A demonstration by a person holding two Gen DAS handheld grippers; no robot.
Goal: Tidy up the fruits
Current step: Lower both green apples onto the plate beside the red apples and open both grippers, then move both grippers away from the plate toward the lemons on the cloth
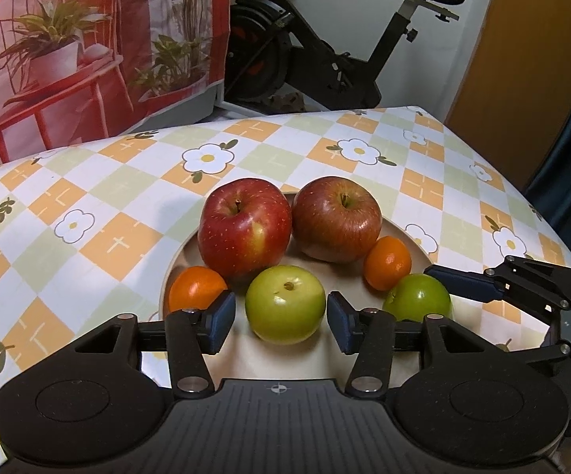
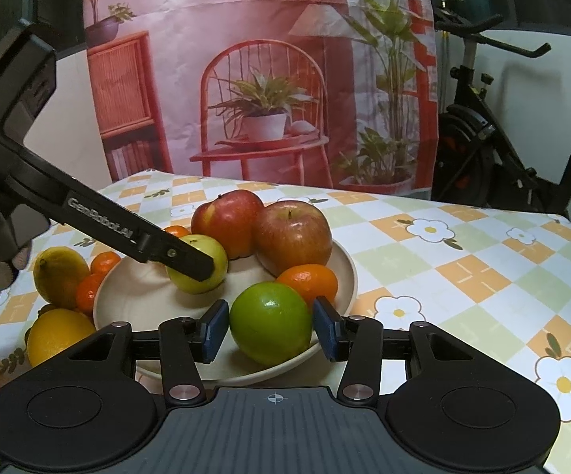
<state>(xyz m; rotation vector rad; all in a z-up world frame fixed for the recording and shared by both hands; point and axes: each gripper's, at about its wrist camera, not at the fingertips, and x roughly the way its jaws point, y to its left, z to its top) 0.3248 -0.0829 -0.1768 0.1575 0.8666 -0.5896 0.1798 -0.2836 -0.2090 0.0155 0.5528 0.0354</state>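
Fruit sits gathered on the plate (image 1: 412, 233) on the table (image 1: 88, 205). Left tongs (image 1: 281, 316) stand open around one green apple (image 1: 285, 304), pads clear; right tongs (image 2: 271, 330) bracket another (image 2: 269, 328), apparently placing it; contact unclear.

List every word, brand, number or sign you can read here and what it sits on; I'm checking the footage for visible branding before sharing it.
"GenRobot.AI": white lettering along the black arm of the left gripper, seen from the right wrist view.
"...DAS": the end of a cut-off word on the same gripper's body, at the picture's left edge; the fine print beneath it is too small to read.
Nothing readable on the fruit, plate, tablecloth, backdrop or exercise bike.
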